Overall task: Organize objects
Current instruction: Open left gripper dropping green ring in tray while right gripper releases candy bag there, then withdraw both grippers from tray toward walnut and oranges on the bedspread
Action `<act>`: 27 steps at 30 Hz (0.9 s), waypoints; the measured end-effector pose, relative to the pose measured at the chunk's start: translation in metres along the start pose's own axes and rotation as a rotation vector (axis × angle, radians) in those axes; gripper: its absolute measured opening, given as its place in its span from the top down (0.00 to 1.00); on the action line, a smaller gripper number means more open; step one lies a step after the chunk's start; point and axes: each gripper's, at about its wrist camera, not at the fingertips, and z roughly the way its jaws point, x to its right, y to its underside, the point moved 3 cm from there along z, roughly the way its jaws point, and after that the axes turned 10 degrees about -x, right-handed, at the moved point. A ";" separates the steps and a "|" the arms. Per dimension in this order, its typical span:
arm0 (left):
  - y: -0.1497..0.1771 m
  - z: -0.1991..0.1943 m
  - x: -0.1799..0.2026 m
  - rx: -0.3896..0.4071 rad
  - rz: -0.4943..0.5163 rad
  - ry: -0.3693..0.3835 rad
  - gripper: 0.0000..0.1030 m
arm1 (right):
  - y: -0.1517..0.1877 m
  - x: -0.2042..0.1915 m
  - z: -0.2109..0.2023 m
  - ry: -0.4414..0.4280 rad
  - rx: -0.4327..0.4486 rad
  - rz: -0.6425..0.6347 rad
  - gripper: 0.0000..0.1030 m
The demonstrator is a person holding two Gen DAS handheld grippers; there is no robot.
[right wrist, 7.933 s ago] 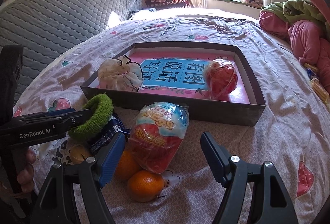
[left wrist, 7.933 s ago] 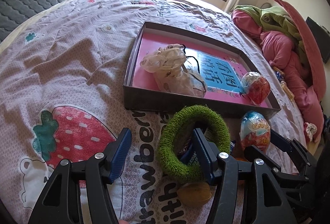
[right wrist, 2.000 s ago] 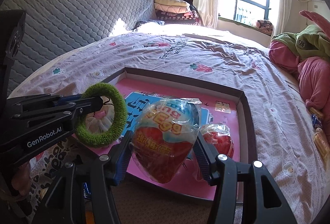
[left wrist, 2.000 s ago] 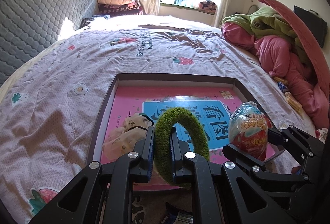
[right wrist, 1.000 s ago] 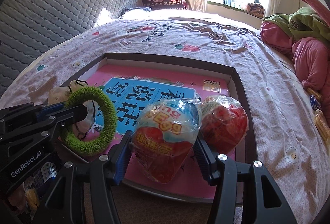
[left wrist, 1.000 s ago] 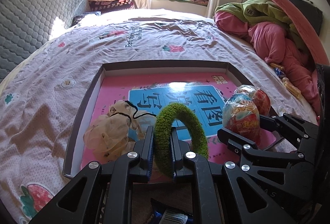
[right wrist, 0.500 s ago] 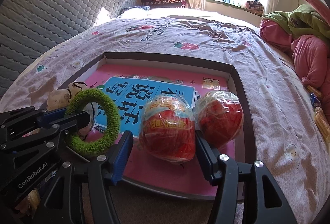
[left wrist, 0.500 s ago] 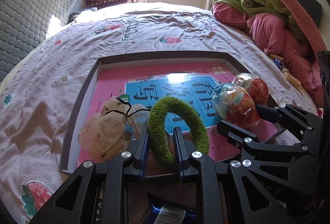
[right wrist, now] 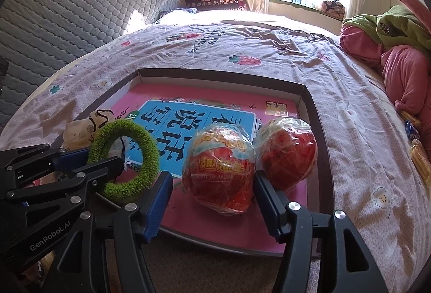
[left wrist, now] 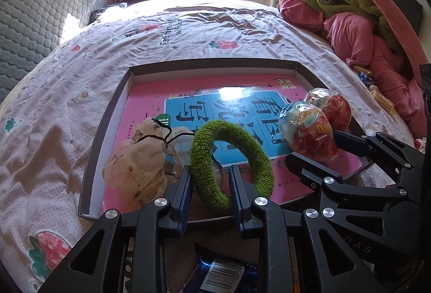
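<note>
Both grippers sit at the near edge of a shallow dark-rimmed tray (right wrist: 320, 131) that lies on a bed covered by a strawberry-print sheet (right wrist: 269, 50).

From the right wrist view, the right gripper (right wrist: 212, 198) has its jaws spread wide, one blue pad at 8 o'clock and the other at 4 o'clock of a foil-wrapped toy egg (right wrist: 219, 166). The egg rests on the tray's pink floor between the pads; the left pad stands clear of it, while the right pad sits just beside it and I cannot tell whether it touches. A second wrapped egg (right wrist: 287, 152) lies just at the first egg's 2 o'clock, close against the tray's right wall.

From the left wrist view, the left gripper (left wrist: 211, 190) has its two pads on either side of the band of a fuzzy green ring (left wrist: 231, 161), with a sliver of gap showing on each side, so the jaws look slightly parted around it rather than squeezing. The ring stands tilted over the tray's near edge, at 6 o'clock of the blue Chinese-lettered panel (left wrist: 229, 115). A beige drawstring pouch (left wrist: 140, 158) lies inside the tray at the ring's 9 o'clock. A blue snack packet (left wrist: 221, 274) with a barcode lies on the sheet below the gripper, outside the tray.
</note>
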 end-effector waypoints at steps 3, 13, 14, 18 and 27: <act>0.001 -0.002 -0.001 -0.003 -0.006 0.012 0.71 | 0.001 -0.001 -0.002 -0.001 0.002 -0.005 0.40; 0.004 -0.009 -0.001 -0.004 -0.011 0.024 0.71 | 0.001 -0.003 -0.006 -0.006 0.006 -0.004 0.40; 0.004 -0.010 -0.001 -0.004 -0.013 0.025 0.71 | 0.001 -0.004 -0.007 -0.007 0.007 -0.005 0.40; 0.004 -0.011 -0.004 -0.006 -0.026 0.017 0.66 | 0.001 -0.004 -0.011 -0.014 0.012 -0.006 0.40; 0.007 -0.015 -0.006 -0.008 -0.033 0.010 0.64 | 0.000 -0.006 -0.020 -0.026 0.033 -0.014 0.40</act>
